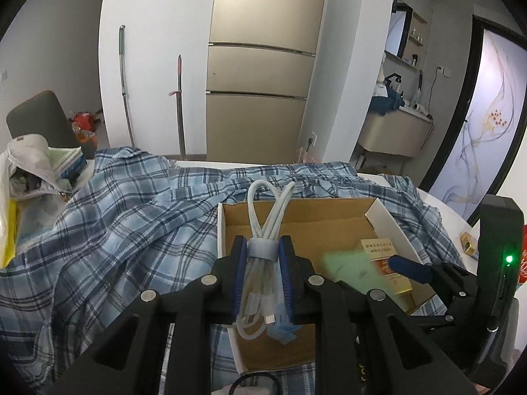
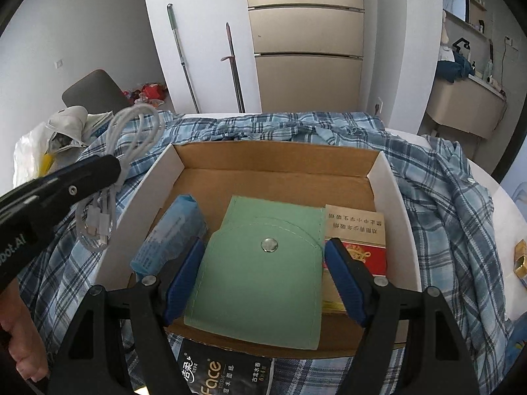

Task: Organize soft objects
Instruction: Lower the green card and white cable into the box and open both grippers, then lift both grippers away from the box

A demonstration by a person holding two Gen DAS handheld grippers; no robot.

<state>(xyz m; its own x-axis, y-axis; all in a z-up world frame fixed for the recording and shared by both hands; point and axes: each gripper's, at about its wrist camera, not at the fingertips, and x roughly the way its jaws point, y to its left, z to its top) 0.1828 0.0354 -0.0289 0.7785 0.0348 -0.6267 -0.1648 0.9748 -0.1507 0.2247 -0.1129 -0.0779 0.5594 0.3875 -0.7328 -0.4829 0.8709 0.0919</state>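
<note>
Coiled white charging cable, bound at its middle by a pale strap, sits pinched between the blue pads of your left gripper, with its loops pointing away from you and its plugs hanging toward you. You hold it above the near left part of an open cardboard box with white outer walls, which rests on a blue plaid shirt spread over a white table. From the right wrist view, the same cable hangs left of the box's left wall. Your right gripper reaches into the near part of the box, and its blue fingers sit against the left and right edges of a green fabric pouch with a metal snap button; the jaws are closed around the pouch. Just left of the pouch lies a blue tissue packet, tilted against the left wall. Just right of it lies a red and tan cigarette pack printed with Chinese text. At the near edge, outside the box, a black tissue pack lies on the shirt. Far left on the table stands a heap of white plastic bags. Beyond the table, a beige refrigerator and two mop handles stand against the wall.
</note>
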